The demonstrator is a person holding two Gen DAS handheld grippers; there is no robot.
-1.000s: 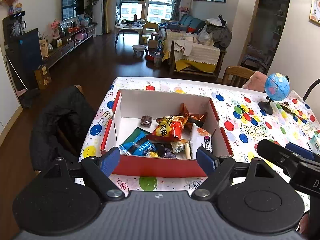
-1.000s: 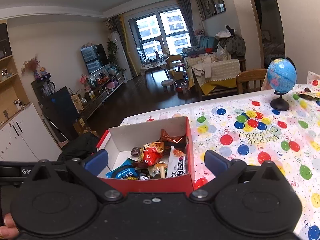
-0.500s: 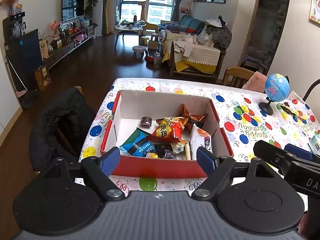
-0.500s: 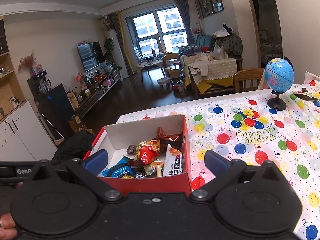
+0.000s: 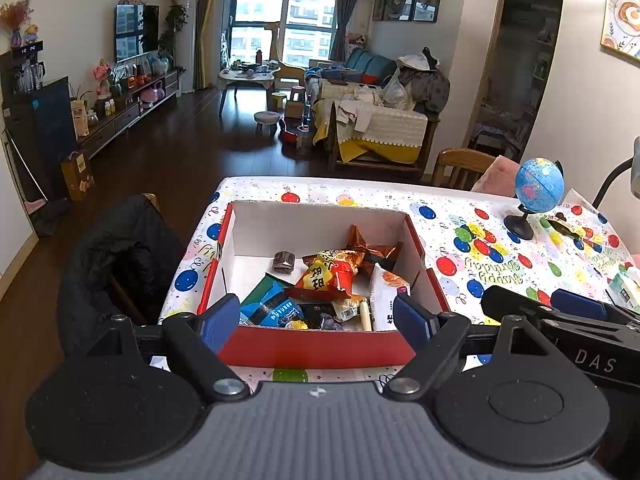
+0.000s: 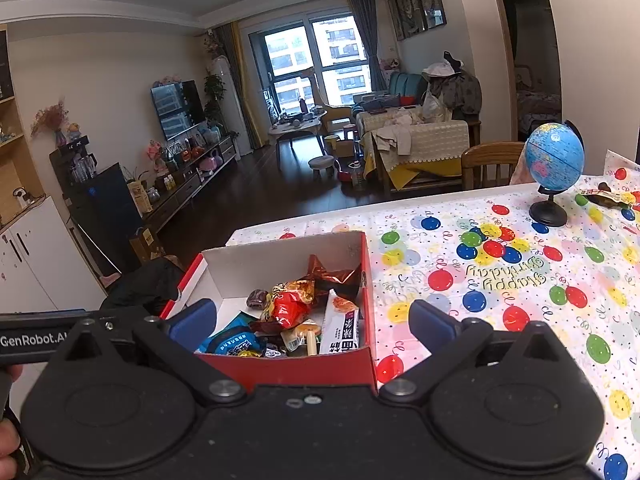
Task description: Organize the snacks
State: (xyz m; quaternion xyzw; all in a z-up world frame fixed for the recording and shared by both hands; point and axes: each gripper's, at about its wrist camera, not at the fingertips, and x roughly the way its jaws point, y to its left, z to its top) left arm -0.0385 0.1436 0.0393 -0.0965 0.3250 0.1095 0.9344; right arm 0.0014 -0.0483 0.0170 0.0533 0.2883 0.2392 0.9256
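we see one red box (image 5: 320, 346) on the balloon-print tablecloth (image 5: 480, 240), holding one red-orange bag (image 5: 330, 274), one blue packet (image 5: 270, 306), one white packet (image 5: 384, 298) and one brown candy (image 5: 284, 262). our left gripper (image 5: 318, 320) and right gripper (image 6: 312, 326) hover with jaws spread, empty, much as a second ago.

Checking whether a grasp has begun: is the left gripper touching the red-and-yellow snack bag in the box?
Apart. In the left wrist view the left gripper is open at the red box's near wall, and the red-and-yellow snack bag lies deeper inside, clear of both fingers.
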